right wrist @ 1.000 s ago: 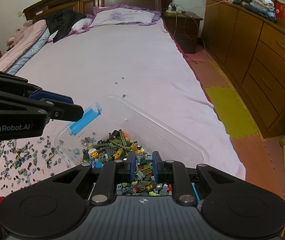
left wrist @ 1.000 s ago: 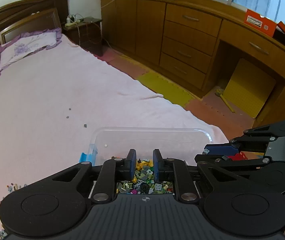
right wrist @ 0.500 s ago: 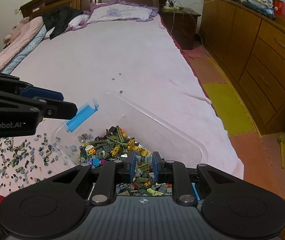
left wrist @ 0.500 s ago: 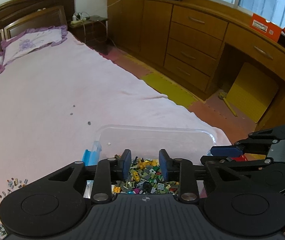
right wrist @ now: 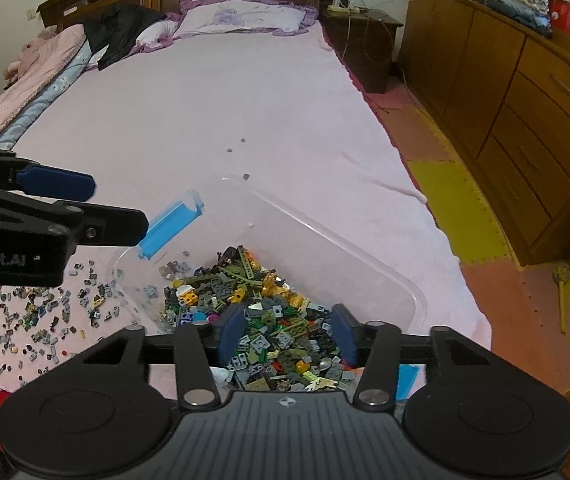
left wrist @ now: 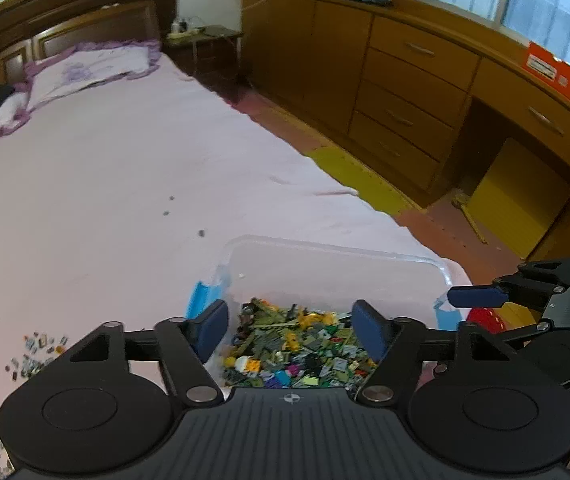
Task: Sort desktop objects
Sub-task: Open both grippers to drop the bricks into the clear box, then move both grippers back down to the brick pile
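Note:
A clear plastic bin (right wrist: 325, 236) with blue latches (right wrist: 171, 230) sits on the pink bed sheet and holds a heap of small coloured bricks (right wrist: 269, 320). My right gripper (right wrist: 288, 334) hovers over the heap. Its jaws are opening and nothing is pinched between the pads. My left gripper (left wrist: 290, 334) hangs over the same bin (left wrist: 325, 246) and heap (left wrist: 297, 348). Its jaws are also opening and the pads touch nothing. In the right wrist view the left gripper (right wrist: 120, 207) shows beside the bin's left latch. More loose bricks (right wrist: 37, 312) lie scattered on the sheet left of the bin.
A few stray bricks (right wrist: 245, 176) lie just beyond the bin. The bed's edge runs close along the bin's right side, with yellow foam mats (right wrist: 457, 204) on the floor below. A wooden dresser (right wrist: 525, 92) lines the right wall. Pillows (right wrist: 241, 20) and the headboard are far off.
Both grippers' jaws have gone from nearly shut to wide apart above the bin. The left gripper has shifted a little sideways; the right has stayed in place.

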Demonstrator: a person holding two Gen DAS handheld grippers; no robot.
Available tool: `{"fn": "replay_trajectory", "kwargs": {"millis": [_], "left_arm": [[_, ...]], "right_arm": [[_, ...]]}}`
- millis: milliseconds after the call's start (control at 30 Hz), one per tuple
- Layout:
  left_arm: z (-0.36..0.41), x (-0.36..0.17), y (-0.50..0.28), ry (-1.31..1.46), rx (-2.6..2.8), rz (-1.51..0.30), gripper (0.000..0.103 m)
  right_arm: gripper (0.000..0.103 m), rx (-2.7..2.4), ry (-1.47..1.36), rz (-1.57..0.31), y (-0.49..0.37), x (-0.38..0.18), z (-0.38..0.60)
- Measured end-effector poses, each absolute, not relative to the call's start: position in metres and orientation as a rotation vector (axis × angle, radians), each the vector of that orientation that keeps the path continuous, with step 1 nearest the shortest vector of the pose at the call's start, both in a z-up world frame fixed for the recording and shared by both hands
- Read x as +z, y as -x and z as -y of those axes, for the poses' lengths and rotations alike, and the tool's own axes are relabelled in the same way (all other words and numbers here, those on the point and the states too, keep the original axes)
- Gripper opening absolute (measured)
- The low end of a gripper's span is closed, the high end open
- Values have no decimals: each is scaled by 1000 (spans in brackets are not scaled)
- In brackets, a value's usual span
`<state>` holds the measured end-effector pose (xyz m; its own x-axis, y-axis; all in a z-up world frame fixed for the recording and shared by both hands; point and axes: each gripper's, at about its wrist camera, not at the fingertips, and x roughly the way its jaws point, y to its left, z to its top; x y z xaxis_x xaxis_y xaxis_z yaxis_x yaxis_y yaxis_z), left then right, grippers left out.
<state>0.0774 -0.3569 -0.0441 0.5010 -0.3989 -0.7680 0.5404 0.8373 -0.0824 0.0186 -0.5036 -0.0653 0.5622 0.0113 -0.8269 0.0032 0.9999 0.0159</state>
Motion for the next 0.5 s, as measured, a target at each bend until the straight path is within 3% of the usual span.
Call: {"fn": "replay_trajectory", "kwargs": {"millis": [267,500], "left_arm": [[287,-51,-75,-87,-438,-904,81],[175,-57,-70,5,-265,-943,87]], "right_arm": [[69,64,49,-981,-31,-62,457],[75,159,113,-992,-41,-57,371]]}}
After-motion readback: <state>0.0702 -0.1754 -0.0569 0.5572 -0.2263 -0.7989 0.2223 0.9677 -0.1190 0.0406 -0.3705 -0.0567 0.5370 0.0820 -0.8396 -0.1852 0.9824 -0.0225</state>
